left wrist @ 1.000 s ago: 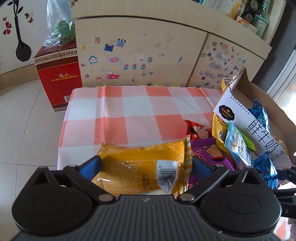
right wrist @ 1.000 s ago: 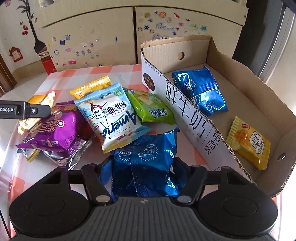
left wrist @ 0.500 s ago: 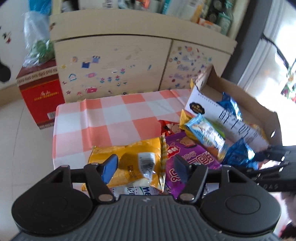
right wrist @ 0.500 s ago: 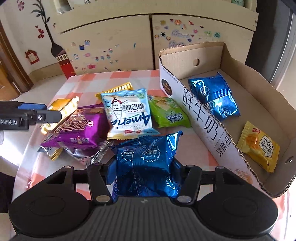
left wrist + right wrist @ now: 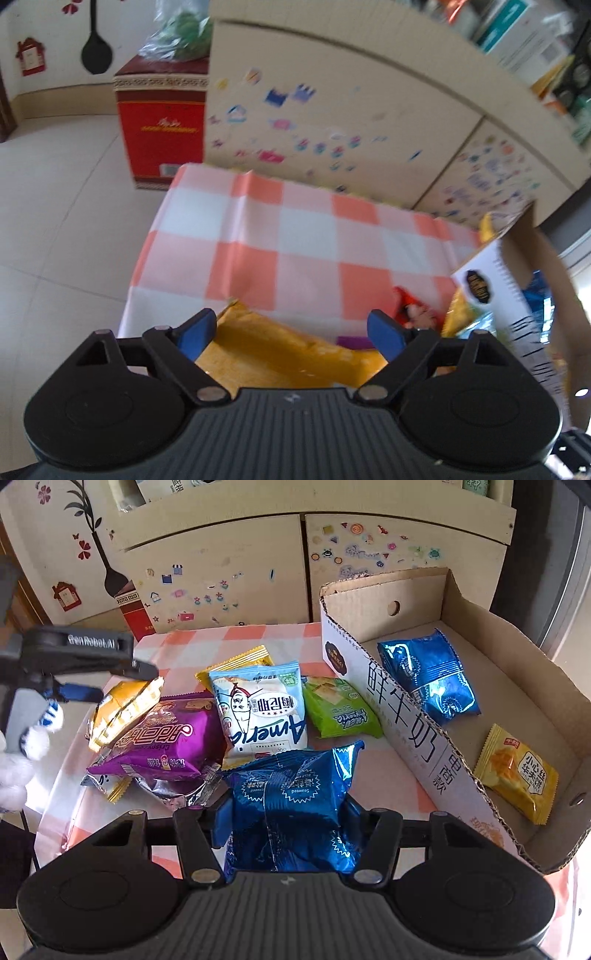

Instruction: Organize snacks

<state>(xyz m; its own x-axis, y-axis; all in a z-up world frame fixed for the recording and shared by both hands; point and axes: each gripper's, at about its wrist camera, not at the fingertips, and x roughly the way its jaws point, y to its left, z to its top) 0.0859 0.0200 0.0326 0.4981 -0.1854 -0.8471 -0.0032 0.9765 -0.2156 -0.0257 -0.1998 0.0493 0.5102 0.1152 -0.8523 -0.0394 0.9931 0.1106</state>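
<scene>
My right gripper (image 5: 286,814) is shut on a blue seaweed packet (image 5: 295,797), held above the table's near edge beside the cardboard box (image 5: 402,716). The box holds another blue packet (image 5: 430,677) and a yellow packet (image 5: 517,775). My left gripper (image 5: 291,332) is open, its blue pads (image 5: 195,330) wide apart over a yellow-orange snack bag (image 5: 280,356); it also shows in the right wrist view (image 5: 110,668), at the pile's left end. Purple (image 5: 162,742), white-blue (image 5: 260,709) and green (image 5: 338,710) packets lie on the checked cloth (image 5: 295,240).
A stickered cabinet (image 5: 229,572) stands behind the table. A red carton (image 5: 162,136) with a plastic bag on it sits on the floor at the far left. The box's white front wall (image 5: 517,314) rises at the right of the left wrist view.
My left gripper has opened wider and dropped back down over the yellow-orange bag, swinging left. My right gripper has lifted slightly with the blue packet still in it.
</scene>
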